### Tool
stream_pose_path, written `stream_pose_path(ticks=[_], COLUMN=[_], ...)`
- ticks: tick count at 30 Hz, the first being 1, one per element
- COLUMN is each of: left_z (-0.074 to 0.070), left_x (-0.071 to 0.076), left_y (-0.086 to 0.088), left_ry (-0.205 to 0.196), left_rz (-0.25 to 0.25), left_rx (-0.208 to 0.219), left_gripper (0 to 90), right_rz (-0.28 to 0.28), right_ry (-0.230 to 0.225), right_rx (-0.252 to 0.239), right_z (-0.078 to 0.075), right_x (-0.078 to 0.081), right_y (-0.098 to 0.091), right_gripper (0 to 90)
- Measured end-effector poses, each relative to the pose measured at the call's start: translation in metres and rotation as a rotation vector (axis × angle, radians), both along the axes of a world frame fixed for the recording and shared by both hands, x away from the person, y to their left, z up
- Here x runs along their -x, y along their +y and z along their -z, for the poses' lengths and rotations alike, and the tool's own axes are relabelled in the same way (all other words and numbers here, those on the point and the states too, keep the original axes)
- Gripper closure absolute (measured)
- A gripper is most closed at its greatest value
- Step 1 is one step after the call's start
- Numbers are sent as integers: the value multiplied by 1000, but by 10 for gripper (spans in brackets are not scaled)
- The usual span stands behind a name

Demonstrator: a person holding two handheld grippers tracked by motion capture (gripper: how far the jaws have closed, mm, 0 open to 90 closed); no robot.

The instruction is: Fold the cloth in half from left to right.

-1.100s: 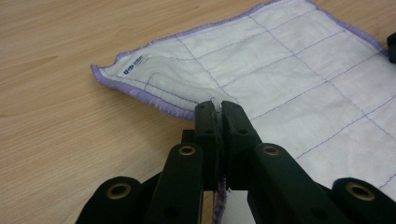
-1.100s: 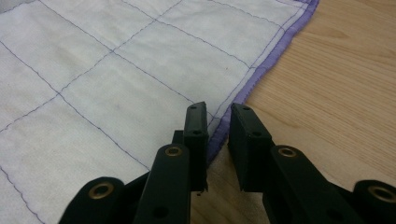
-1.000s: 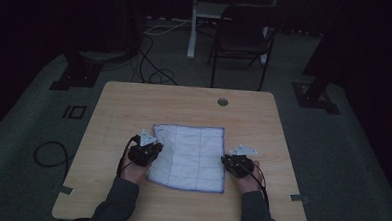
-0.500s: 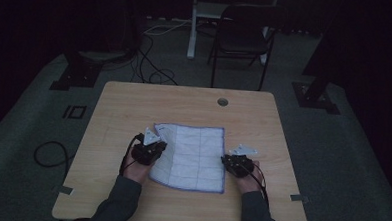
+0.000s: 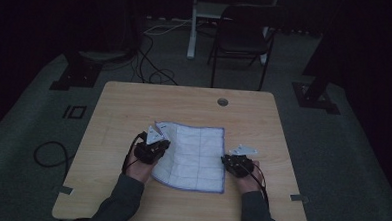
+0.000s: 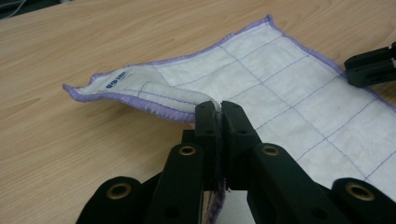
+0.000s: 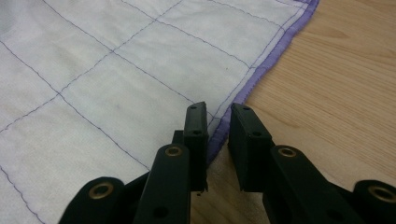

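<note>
White cloth (image 6: 280,93) pinched by left gripper (image 6: 218,116) on table (image 6: 70,154).

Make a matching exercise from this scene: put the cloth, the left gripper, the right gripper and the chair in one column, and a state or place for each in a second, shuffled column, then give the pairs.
Things:
1. cloth
2. left gripper
3. right gripper
4. chair

States or places:
A. jaws apart over the purple hem
B. on the floor beyond the table
C. white with a purple border, one edge lifted
D. clamped shut on the cloth's edge

Pairs: 1-C, 2-D, 3-A, 4-B
</note>
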State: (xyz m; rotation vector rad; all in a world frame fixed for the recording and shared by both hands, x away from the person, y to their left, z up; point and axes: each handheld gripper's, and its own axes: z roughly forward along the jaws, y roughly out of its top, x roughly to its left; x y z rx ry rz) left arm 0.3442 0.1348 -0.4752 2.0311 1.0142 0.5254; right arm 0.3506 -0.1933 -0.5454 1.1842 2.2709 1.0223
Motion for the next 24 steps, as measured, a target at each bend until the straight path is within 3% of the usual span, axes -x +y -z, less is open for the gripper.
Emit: stream_pose_path(ticks=[24], left_z=[-15], left_x=[1], left_y=[-22], left_ry=[-33], left_rz=[55], left_rx=[22], left_gripper=[868], right_rz=[0], right_ry=[0], right_rx=[0], right_z=[0], right_x=[0], right_y=[0], right_gripper=[777])
